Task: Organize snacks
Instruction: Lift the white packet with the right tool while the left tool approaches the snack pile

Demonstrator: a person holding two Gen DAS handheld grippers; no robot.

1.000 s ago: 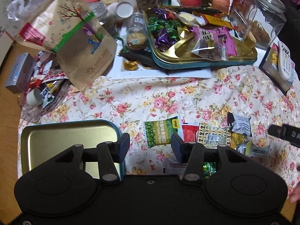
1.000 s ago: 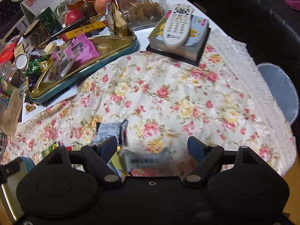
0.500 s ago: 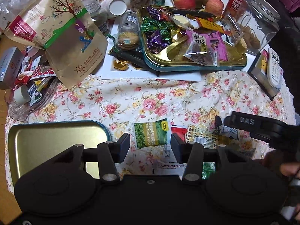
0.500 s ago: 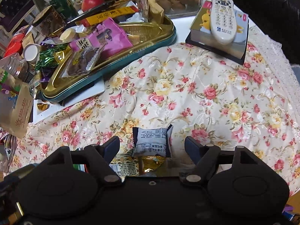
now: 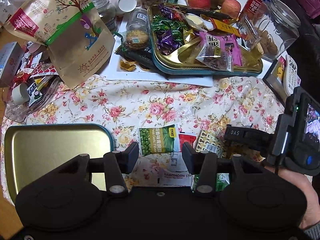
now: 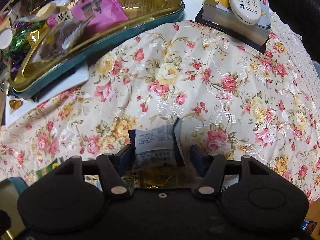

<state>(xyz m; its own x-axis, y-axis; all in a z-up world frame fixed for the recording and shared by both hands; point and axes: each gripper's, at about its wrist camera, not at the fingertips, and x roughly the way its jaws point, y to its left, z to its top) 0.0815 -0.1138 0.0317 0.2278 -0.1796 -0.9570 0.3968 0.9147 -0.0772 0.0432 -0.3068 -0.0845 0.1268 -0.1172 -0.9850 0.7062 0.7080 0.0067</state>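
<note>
Evidently little is sorted: the near tin (image 5: 50, 140) lies bare, while snacks (image 5: 158, 142) sit loose on the bench's cloth (image 6: 200, 80). The left hand-held gripper (image 5: 160, 156) hangs wide open, holding nothing. The right hand-held gripper (image 6: 160, 158) straddles a grey packet (image 6: 156, 142), parted, not pinching. Packets beneath both are half hidden.

We note the right gripper (image 6: 160, 158) has advanced low over the floral cloth; the dark-edged white snack packet (image 6: 156, 142), ahead of it a second ago, now sits between its open jaws. In the left wrist view the right gripper (image 5: 236, 134) has moved in over the cluster of small packets (image 5: 210, 144).
</note>
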